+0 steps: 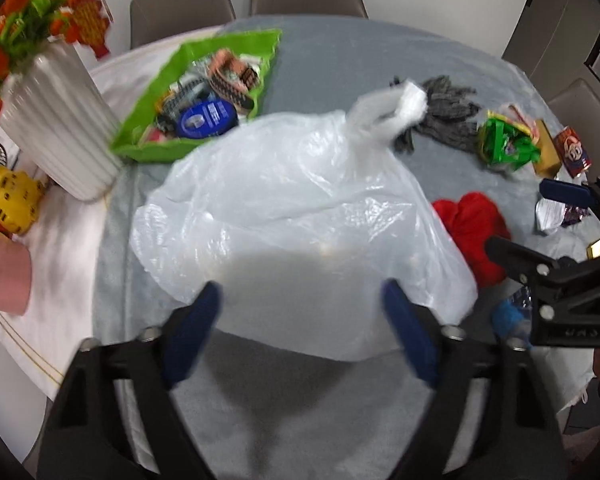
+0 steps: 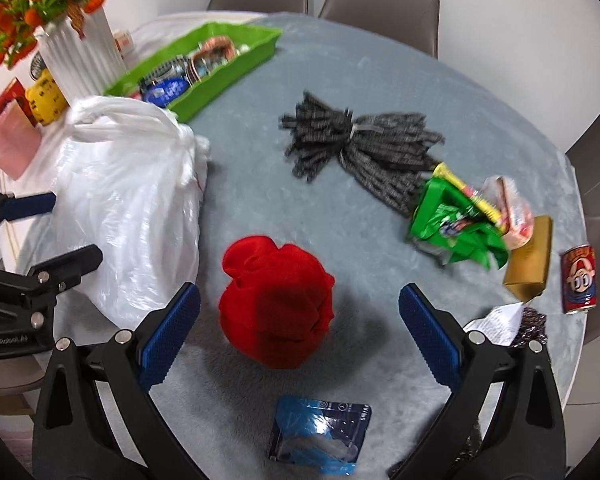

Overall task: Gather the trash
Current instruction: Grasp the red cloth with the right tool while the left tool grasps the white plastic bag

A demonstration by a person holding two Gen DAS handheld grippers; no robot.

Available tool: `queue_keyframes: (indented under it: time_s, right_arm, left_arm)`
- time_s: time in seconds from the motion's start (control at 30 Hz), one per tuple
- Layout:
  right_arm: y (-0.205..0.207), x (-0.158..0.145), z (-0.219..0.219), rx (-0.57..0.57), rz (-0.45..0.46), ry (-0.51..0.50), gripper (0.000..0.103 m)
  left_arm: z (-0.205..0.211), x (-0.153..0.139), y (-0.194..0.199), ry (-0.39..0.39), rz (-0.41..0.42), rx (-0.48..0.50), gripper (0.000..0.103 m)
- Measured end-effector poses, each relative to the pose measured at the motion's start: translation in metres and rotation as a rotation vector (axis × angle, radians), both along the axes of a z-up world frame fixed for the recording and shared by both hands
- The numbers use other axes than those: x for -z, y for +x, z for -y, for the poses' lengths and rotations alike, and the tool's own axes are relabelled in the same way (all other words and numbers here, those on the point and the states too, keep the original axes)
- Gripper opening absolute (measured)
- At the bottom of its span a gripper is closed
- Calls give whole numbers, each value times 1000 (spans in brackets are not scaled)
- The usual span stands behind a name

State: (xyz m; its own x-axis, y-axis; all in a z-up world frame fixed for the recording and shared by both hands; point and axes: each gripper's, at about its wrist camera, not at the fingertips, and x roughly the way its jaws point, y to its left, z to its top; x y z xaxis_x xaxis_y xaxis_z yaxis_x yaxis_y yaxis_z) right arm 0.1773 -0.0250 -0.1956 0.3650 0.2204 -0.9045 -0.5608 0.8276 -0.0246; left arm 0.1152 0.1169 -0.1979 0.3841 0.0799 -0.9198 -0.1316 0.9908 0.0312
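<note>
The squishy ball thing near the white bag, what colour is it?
The cloth bundle is bright red, plainest in the right wrist view.

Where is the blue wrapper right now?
In the right wrist view, the blue wrapper lies flat on the grey table cover, nearest the camera, just below the red cloth.

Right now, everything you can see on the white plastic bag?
The white plastic bag is thin, translucent, crinkled film with loop handles at the top. It sits slumped on the grey tablecloth, by the green tray and red cloth. The left gripper is open at its near edge, apparently not gripping it.
</note>
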Motion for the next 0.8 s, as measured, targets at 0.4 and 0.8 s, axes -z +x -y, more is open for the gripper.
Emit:
queue_keyframes:
  time_s: [0.4,0.8]
  right_arm:
    - [-4,20,-11,-45,-94,8,31]
    - [-16,-6,-4,-38,-55,46,30]
  left_arm:
    - [-4,-9,-3,-2,32,9,30]
    - [0,-27,-10,-25,69,44,13]
